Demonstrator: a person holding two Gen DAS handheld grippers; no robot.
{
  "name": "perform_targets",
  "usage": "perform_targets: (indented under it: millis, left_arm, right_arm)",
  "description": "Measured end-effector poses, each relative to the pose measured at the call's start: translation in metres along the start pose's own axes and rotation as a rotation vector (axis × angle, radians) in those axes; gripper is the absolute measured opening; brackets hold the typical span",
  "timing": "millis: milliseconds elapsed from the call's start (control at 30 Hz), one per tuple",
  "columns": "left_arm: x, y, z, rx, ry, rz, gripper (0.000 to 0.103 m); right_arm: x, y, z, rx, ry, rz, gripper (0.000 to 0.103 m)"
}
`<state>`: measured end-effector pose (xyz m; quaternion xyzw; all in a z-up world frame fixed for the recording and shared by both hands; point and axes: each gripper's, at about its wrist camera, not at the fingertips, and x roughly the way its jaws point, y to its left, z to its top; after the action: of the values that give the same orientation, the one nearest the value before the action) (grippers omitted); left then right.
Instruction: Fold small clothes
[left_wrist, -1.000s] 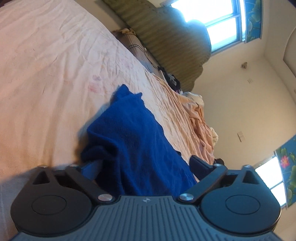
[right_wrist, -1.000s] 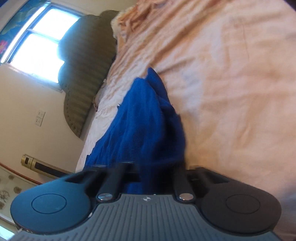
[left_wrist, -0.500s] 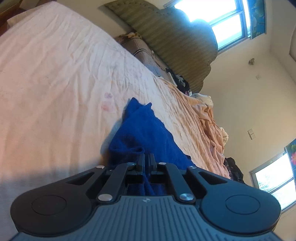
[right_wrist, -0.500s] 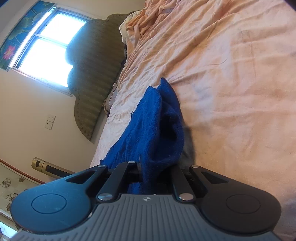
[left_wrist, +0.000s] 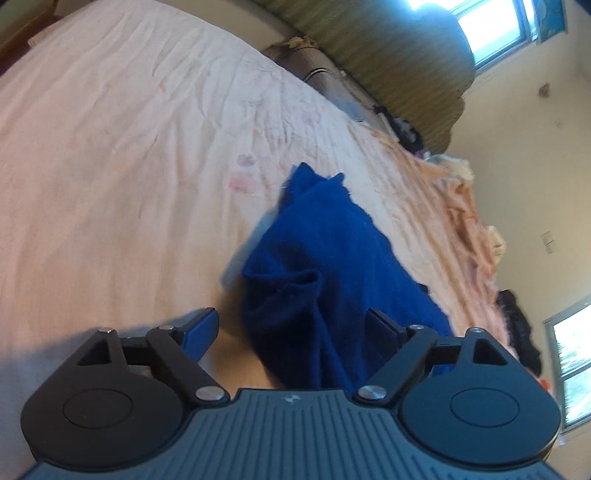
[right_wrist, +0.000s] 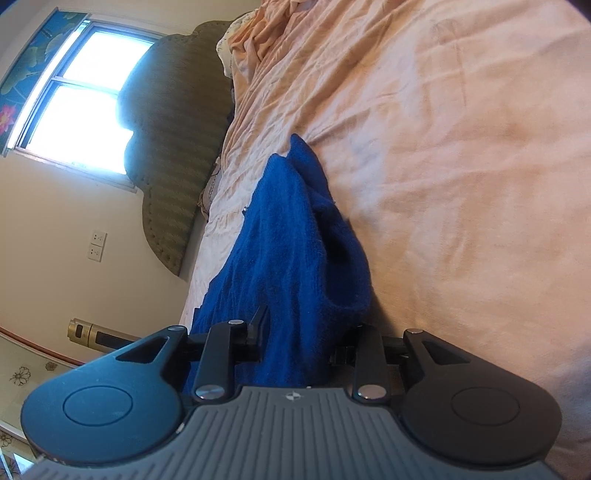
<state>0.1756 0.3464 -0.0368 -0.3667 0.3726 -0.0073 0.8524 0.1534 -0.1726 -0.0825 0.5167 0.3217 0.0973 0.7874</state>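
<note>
Pale peach cotton covers the one bed, a wrinkled sheet that fills most of both views, with a faint pink stain near the middle of it in the left wrist view. One padded olive headboard stands against the wall behind it, and two windows show in the left wrist view, one bright above the headboard and one low at the right edge. One blue knitted garment lies bunched on the sheet between the two tools, its long axis running away from both cameras, with a narrow pointed end farthest off and the bulky gathered end nearest the fingers. In the right wrist view the same garment rises in a ridge along that axis and drapes down toward the sheet on the right. Two tools are in view. The left tool is spread wide, its fingers on either side of the near fold without pressing it. The right tool is narrowed with blue knit packed between its fingers, gripping the garment. One double wall socket sits beside the headboard. No readable writing shows anywhere.
</note>
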Motion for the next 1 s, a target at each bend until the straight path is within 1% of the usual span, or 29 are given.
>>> perform_targets:
  millis: [33, 67, 100, 133, 200, 233, 300, 333, 367, 400, 433, 533, 600, 633, 700, 767, 800, 833, 867, 900, 967, 1000]
  left_arm:
    - [0.001, -0.004, 0.001, 0.025, 0.002, 0.031, 0.086]
    - [0.000, -0.007, 0.001, 0.044, 0.003, 0.057, 0.086]
    - [0.000, -0.011, 0.000, 0.078, 0.007, 0.086, 0.086]
    - [0.000, -0.017, -0.003, 0.133, 0.010, 0.128, 0.086]
    - [-0.004, -0.025, -0.007, 0.235, 0.000, 0.261, 0.086]
    - [-0.009, -0.025, -0.008, 0.257, -0.014, 0.321, 0.086]
    - [-0.022, -0.021, -0.010, 0.262, -0.065, 0.387, 0.086]
    - [-0.029, -0.017, -0.010, 0.236, -0.089, 0.389, 0.087]
    - [-0.035, -0.013, -0.008, 0.190, -0.098, 0.359, 0.087]
    - [-0.038, -0.010, -0.007, 0.144, -0.092, 0.315, 0.087]
    - [-0.037, -0.010, -0.005, 0.118, -0.080, 0.289, 0.087]
    - [-0.025, -0.030, -0.005, 0.157, -0.057, 0.283, 0.087]
    - [-0.012, -0.042, -0.002, 0.177, -0.039, 0.263, 0.089]
    - [-0.002, -0.047, 0.001, 0.194, -0.016, 0.256, 0.089]
    - [0.017, -0.052, 0.000, 0.237, 0.039, 0.272, 0.089]
    - [0.027, -0.054, -0.002, 0.304, 0.037, 0.291, 0.089]
    - [0.027, -0.054, -0.004, 0.330, 0.027, 0.286, 0.088]
    - [0.025, -0.054, -0.006, 0.361, 0.019, 0.262, 0.078]
    - [0.020, -0.055, -0.008, 0.387, 0.015, 0.242, 0.049]
    - [0.016, -0.054, -0.010, 0.405, 0.022, 0.234, 0.040]
    - [0.008, -0.048, -0.011, 0.424, 0.037, 0.208, 0.030]
    - [0.003, -0.045, -0.012, 0.441, 0.041, 0.207, 0.030]
  right_arm:
    - [0.000, -0.002, 0.000, 0.002, 0.002, 0.005, 0.031]
    - [0.001, -0.004, -0.001, 0.001, 0.003, 0.006, 0.032]
    - [0.001, -0.006, -0.001, 0.000, 0.004, 0.004, 0.033]
    - [0.000, -0.007, -0.001, -0.001, 0.005, 0.012, 0.033]
    - [-0.001, -0.009, 0.000, 0.002, 0.011, 0.025, 0.033]
    - [-0.001, -0.010, 0.000, 0.006, 0.014, 0.031, 0.033]
    - [-0.003, -0.013, 0.001, 0.017, 0.016, 0.047, 0.033]
    - [-0.003, -0.014, 0.001, 0.024, 0.015, 0.054, 0.033]
    - [-0.004, -0.015, 0.001, 0.027, 0.014, 0.059, 0.033]
    - [-0.004, -0.015, 0.001, 0.025, 0.013, 0.060, 0.033]
    - [-0.004, -0.015, 0.000, 0.021, 0.014, 0.060, 0.033]
    - [-0.004, -0.014, -0.001, 0.017, 0.018, 0.060, 0.033]
    - [-0.005, -0.015, 0.000, 0.020, 0.020, 0.065, 0.033]
    - [-0.005, -0.016, -0.001, 0.024, 0.018, 0.069, 0.033]
    - [-0.005, -0.017, -0.001, 0.028, 0.014, 0.074, 0.033]
    - [-0.005, -0.017, -0.001, 0.027, 0.017, 0.078, 0.033]
    - [-0.005, -0.018, -0.001, 0.021, 0.023, 0.079, 0.032]
    - [-0.005, -0.018, 0.000, 0.015, 0.027, 0.080, 0.032]
    - [-0.005, -0.018, 0.000, 0.011, 0.031, 0.083, 0.032]
    - [-0.005, -0.019, 0.000, 0.010, 0.035, 0.085, 0.031]
    - [-0.004, -0.020, 0.001, 0.017, 0.039, 0.088, 0.030]
    - [-0.005, -0.021, 0.001, 0.020, 0.040, 0.091, 0.030]
